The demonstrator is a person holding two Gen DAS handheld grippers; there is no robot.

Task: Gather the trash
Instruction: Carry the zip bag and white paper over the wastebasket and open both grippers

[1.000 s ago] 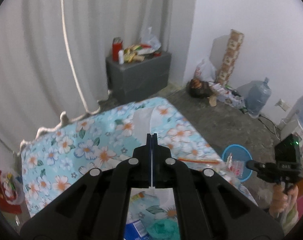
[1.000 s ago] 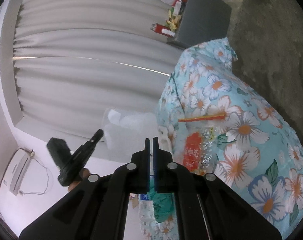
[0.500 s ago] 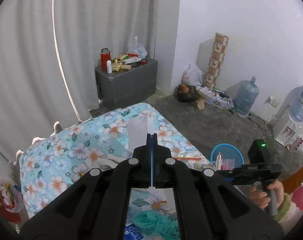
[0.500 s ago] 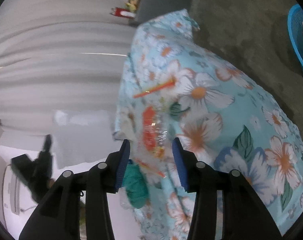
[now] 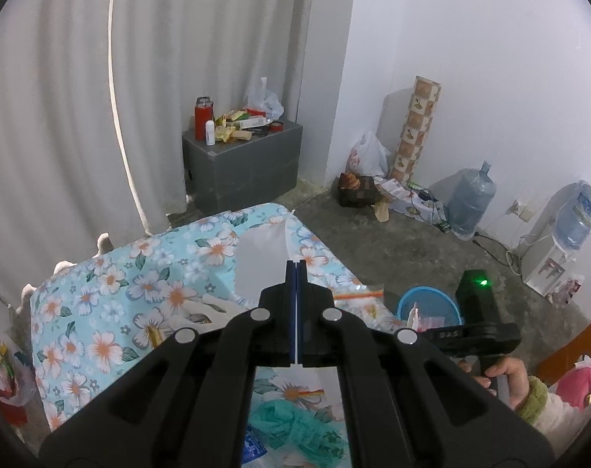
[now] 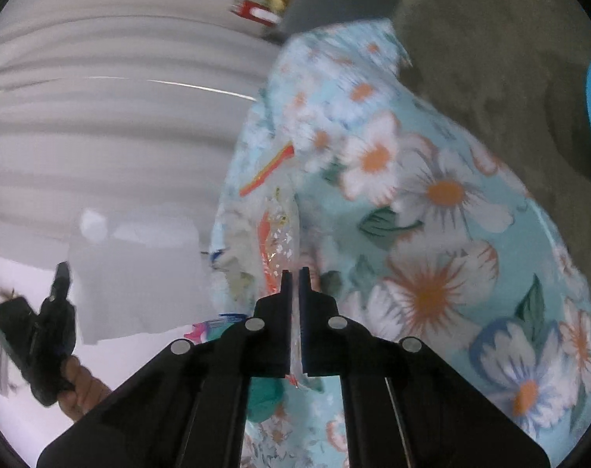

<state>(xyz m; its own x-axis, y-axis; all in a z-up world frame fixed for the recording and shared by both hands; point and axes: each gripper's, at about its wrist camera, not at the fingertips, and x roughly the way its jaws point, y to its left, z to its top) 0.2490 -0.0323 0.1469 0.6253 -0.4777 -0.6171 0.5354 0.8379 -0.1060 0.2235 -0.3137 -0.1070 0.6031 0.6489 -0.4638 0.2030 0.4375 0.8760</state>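
left gripper (image 5: 296, 267): clamped tight on white plastic sheet (image 5: 262, 257) | right gripper (image 6: 294, 273): just snapped closed, pinching clear zip bag (image 6: 278, 234) on floral cloth (image 6: 432, 202)

Right tongs (image 6: 294, 273) opened, then just closed onto clear zip bag (image 6: 282, 230) on floral cloth.

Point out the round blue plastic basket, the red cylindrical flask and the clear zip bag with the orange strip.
round blue plastic basket (image 5: 408, 301): left wrist view, rim.
red cylindrical flask (image 5: 202, 119): left wrist view, body.
clear zip bag with the orange strip (image 6: 267, 167): right wrist view, strip.
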